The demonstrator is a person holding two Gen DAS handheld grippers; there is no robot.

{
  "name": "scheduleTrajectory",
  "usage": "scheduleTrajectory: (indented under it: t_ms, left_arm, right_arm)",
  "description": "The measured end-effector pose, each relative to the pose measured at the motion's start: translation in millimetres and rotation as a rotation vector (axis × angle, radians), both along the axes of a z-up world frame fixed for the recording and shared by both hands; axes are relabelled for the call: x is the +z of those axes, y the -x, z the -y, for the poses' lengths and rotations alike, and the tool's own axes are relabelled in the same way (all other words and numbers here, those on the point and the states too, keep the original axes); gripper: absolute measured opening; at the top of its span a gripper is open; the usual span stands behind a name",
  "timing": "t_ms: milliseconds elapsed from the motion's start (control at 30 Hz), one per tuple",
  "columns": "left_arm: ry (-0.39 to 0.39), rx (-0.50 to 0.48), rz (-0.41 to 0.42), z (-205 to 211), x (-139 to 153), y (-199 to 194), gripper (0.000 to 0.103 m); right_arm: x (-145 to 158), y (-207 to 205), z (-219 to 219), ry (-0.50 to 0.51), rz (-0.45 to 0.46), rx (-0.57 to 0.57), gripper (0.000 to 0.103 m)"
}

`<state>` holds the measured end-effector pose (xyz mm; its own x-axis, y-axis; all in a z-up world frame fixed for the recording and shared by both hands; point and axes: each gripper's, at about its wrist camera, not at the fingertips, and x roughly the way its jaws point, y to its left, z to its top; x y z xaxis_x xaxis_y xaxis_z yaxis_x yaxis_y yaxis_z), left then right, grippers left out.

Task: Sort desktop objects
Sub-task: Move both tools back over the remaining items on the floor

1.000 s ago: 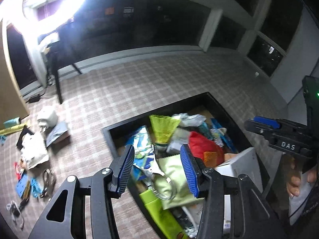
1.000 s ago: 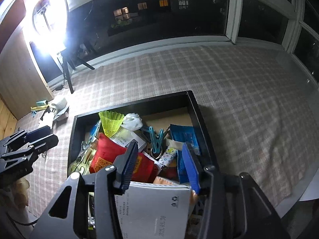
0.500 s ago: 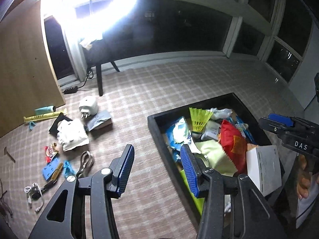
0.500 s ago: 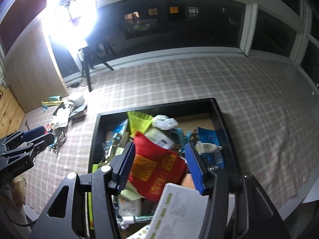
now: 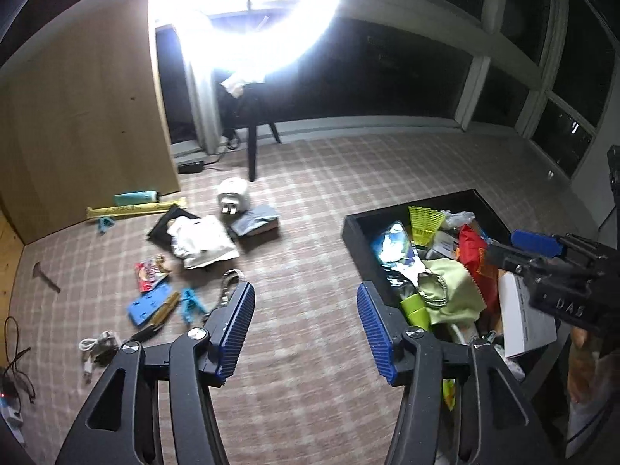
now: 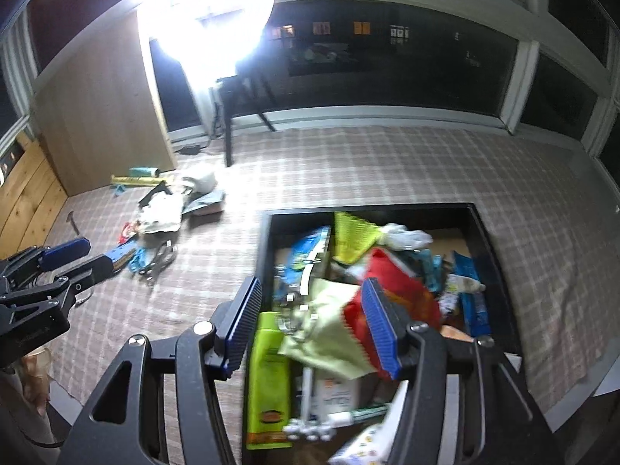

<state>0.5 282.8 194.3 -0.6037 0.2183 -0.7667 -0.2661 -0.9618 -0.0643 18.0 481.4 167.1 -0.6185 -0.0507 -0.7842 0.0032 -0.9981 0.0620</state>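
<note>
We read "DAS" on the right gripper [image 5: 542, 248]. Both it and the left gripper [image 5: 306, 325] have just been opening, empty. Bare checked cloth [image 5: 310, 232] separates the black tray [image 5: 350, 228] from the scattered items.

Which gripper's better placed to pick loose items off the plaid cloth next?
Left. The left gripper, open and empty, hangs over the plaid cloth beside the scattered pile; the right gripper sits over the full black tray.

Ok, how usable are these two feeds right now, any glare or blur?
Left wrist view: the ring light blows out the top centre, yet the loose items on the checked cloth read sharply. Right wrist view: same glare at top, and the black tray contents are motion-smeared. Both are fisheye-bent.
</note>
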Motion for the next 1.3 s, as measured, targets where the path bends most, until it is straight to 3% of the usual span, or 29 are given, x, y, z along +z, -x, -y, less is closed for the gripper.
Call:
scheduleTrajectory:
  t_ms: [333,600,867,1033,1300]
  left_arm:
    - [-0.009,0.057,-0.003,69.7,-0.2,-11.4,0.054]
    - [-0.014,0.236,0.035,182.4,-12.9,-0.7,0.054]
    - [-0.026,0.357,0.137,274.7,-51.5,7.8,0.052]
    - [-0.042,0.335,0.188,278.8,-71.7,15.0,0.051]
    - [-0.089,0.147,0.228,205.7,-94.3,48.7,0.046]
  right_arm:
    - [-2.5,-2.4,79.4,-0.002,-0.003,0.081,0.054]
    - [-13.1,3.3,121.3,0.028,-0.027,0.128,0.054]
    - [-46.0,44.6,157.7,0.064,0.092,0.16,0.053]
    - [-77.8,82.7,176.9,0.075,0.19,0.132,0.053]
    - [-116.9,133.3,201.2,0.135,0.308,0.07,0.05]
